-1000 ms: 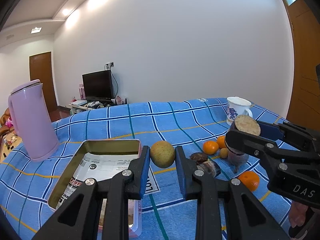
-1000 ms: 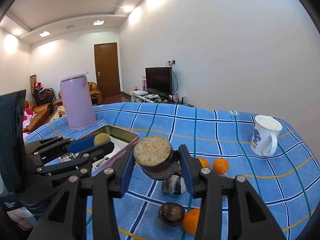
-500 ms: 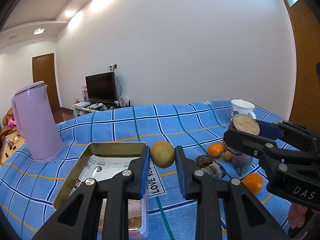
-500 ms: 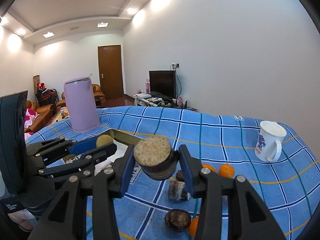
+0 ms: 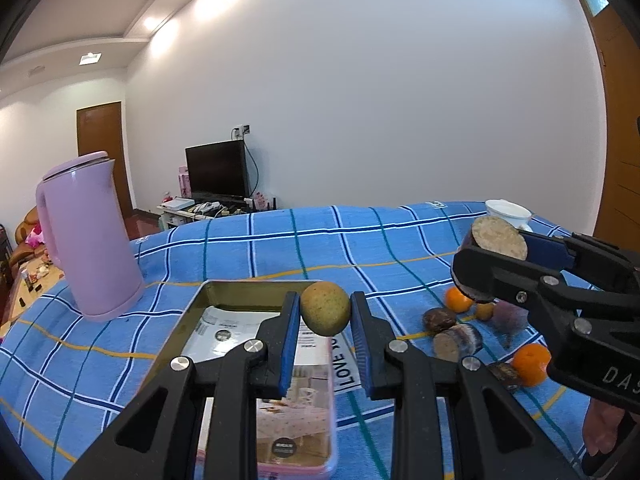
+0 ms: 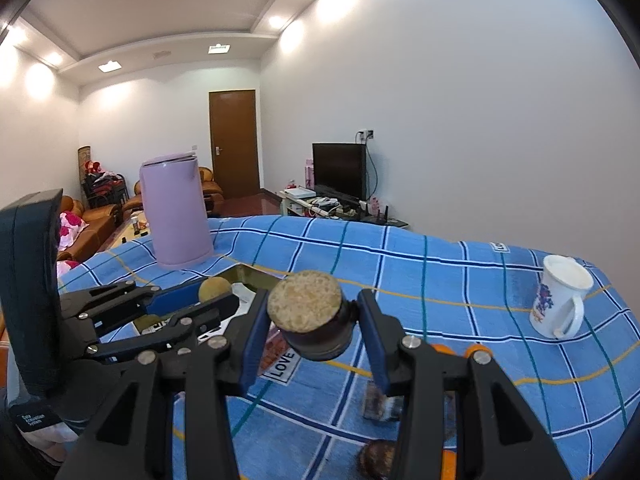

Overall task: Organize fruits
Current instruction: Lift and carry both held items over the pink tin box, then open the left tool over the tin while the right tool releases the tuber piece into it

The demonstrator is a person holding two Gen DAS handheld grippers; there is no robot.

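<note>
My left gripper (image 5: 325, 304) is shut on a round yellow-green fruit (image 5: 325, 316) and holds it above the near right corner of a metal tray (image 5: 240, 286). My right gripper (image 6: 313, 300) is shut on a dark cylindrical piece with a tan cut face (image 6: 306, 304). It hangs above the blue checked cloth (image 6: 440, 280), to the right of the tray. On the cloth to the right lie two oranges (image 5: 530, 364), a dark round piece (image 5: 439, 319), a cut dark piece (image 5: 456, 342) and a purple fruit (image 5: 510, 316).
A tall lilac kettle (image 5: 90, 236) stands on the cloth left of the tray. A white mug (image 6: 560, 304) sits at the far right. The tray's floor shows printed paper (image 5: 224, 328). A television (image 6: 340, 170) and a sofa (image 6: 100, 220) lie beyond the table.
My right gripper has drifted a little to the left with its piece. Both grips are the same as before, and the left gripper has barely moved.
</note>
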